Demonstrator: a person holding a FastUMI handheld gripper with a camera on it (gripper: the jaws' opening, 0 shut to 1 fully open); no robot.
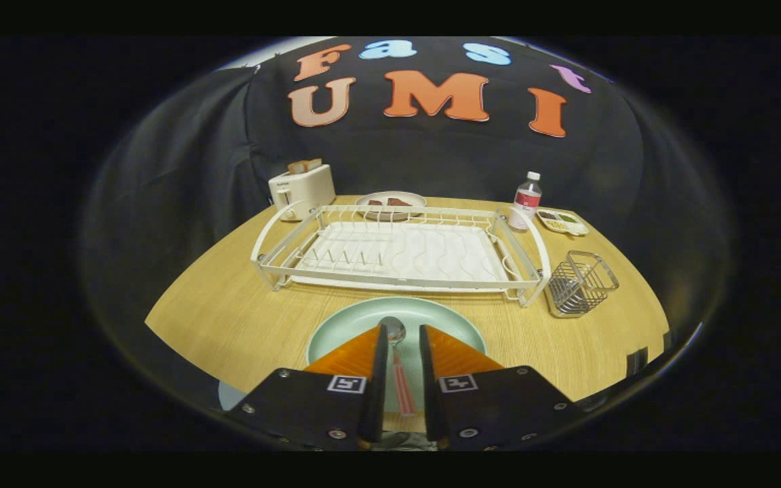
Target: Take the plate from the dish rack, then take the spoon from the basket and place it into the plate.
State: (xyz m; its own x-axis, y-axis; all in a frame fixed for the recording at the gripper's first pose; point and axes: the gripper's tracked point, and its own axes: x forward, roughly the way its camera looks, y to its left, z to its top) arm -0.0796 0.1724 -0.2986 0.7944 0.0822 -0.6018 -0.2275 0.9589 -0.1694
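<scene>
Even, soft light falls from above onto the wooden surface point(241, 318), which reads bright and warm, while the dark cloth wall behind soaks up light and stays dim. Shadows are faint and short, lying close under the dish rack point(401, 251) and the wire basket point(579, 283). The plate point(356, 322) carries a mild sheen and the spoon point(394, 332) bowl a small highlight. Strong fisheye distortion bows the surface's edge and the rack's rails, and detail softens and darkens toward the rim. The tongs point(403, 342) look slightly soft up close.
</scene>
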